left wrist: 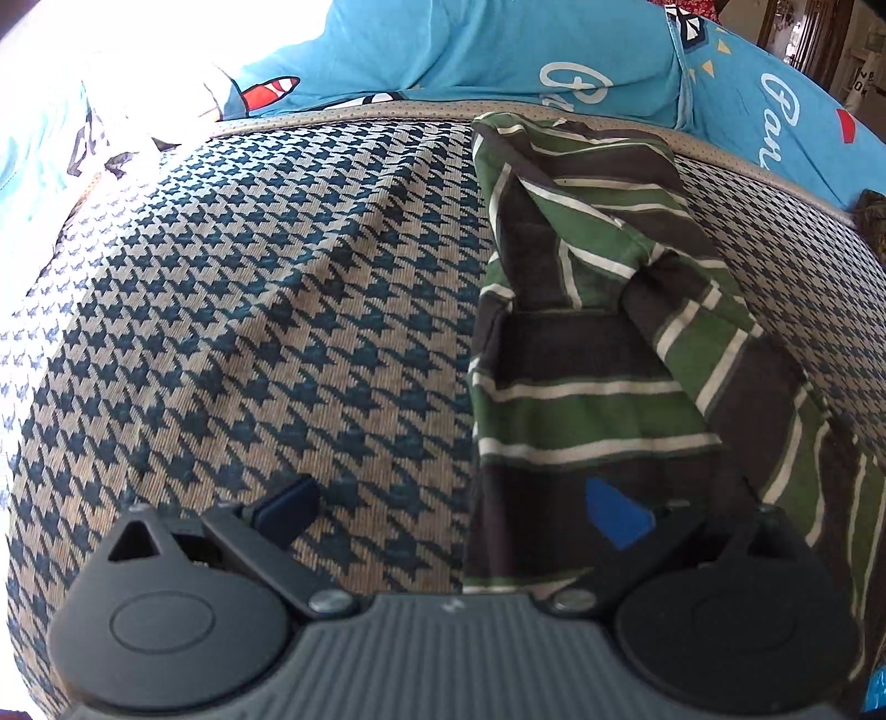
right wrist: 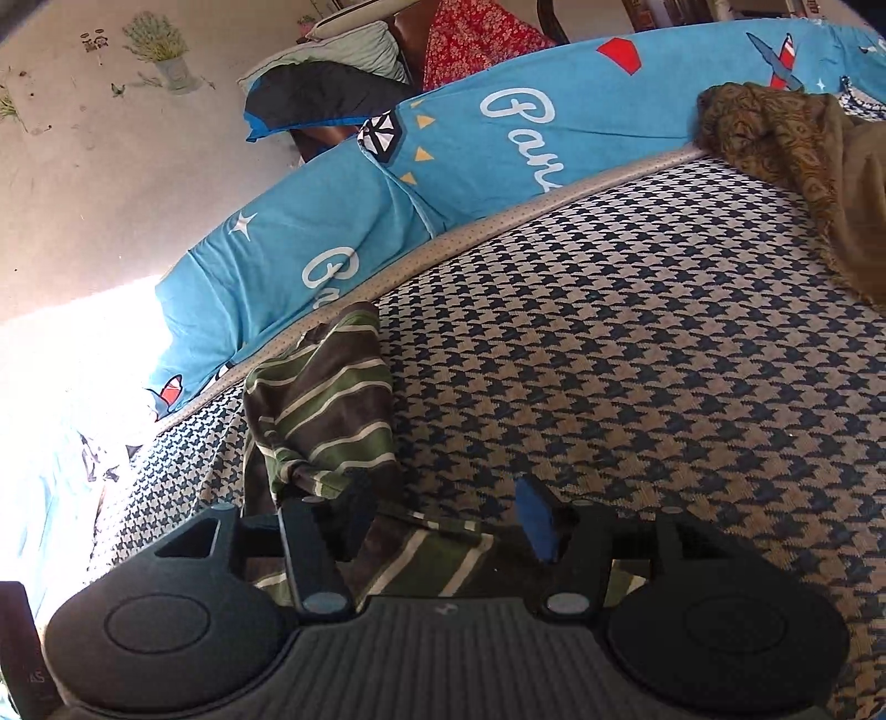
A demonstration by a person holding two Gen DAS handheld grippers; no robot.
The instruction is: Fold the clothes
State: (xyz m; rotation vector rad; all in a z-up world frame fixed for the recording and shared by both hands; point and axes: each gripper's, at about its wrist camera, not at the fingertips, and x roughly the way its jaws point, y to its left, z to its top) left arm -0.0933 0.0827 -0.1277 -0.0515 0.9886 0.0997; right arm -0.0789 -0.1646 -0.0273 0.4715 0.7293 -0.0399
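A striped garment [left wrist: 581, 354] in green, dark grey and white lies crumpled and partly folded on a houndstooth mat [left wrist: 249, 304]. In the left wrist view it fills the right half. My left gripper [left wrist: 451, 512] is open wide just above it, its right blue pad over the cloth and its left pad over bare mat. In the right wrist view the garment [right wrist: 326, 410] runs from the mat's edge down under my right gripper [right wrist: 443, 523]. That gripper is open, with striped cloth lying below the gap and nothing pinched between the pads.
A blue bedcover [right wrist: 498, 127] with white script borders the mat [right wrist: 637, 332] at the back, also in the left wrist view [left wrist: 498, 50]. A brown patterned cloth [right wrist: 803, 149] is heaped at the mat's far right corner. Pillows [right wrist: 332, 77] lean against the wall behind.
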